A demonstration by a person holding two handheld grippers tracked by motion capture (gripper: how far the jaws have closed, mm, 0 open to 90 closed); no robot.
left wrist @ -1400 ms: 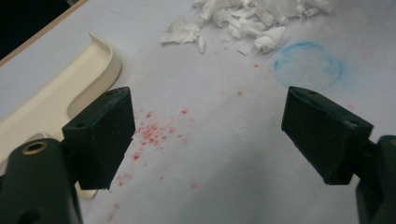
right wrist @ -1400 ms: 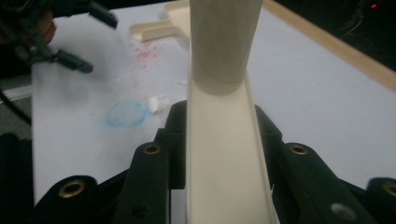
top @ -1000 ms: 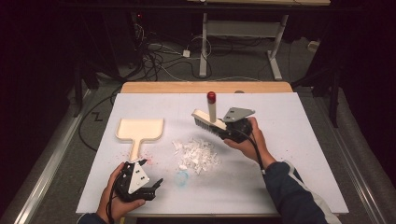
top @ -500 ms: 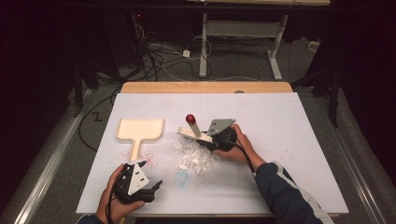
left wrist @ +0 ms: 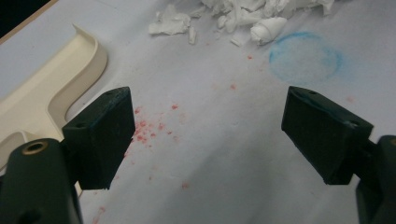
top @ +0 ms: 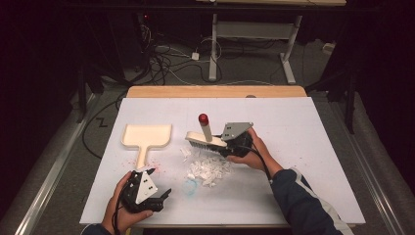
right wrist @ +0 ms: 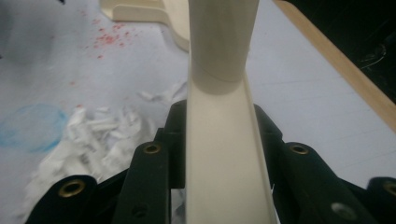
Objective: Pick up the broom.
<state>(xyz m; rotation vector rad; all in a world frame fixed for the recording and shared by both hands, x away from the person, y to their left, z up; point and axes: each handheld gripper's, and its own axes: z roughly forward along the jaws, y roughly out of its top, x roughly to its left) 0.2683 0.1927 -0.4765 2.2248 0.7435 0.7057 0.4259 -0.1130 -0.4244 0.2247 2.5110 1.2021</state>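
A cream hand brush [top: 205, 139] with a red-tipped handle [top: 203, 119] stands bristles down at the far edge of a pile of white paper scraps [top: 209, 167]. My right gripper [top: 229, 145] is shut on the brush's back, and the right gripper view has the cream brush body [right wrist: 224, 158] clamped between the black jaws. A cream dustpan [top: 147, 136] lies left of the pile, handle toward me. My left gripper [top: 160, 197] rests near the table's front edge, open, with bare table between its pads [left wrist: 100, 135]. The dustpan's edge [left wrist: 56, 88] and some scraps [left wrist: 243, 18] lie ahead of it.
White paper covers the table [top: 313, 127], with a wooden strip [top: 215, 91] along the far edge. A faint blue ring [top: 191, 185] and red specks [top: 156, 164] mark the sheet near the pile. Cables and desk legs lie on the floor beyond.
The right gripper has carried the brush down and left onto the far edge of the scrap pile. The handle tipped left midway and now stands nearly upright. The left gripper has kept still.
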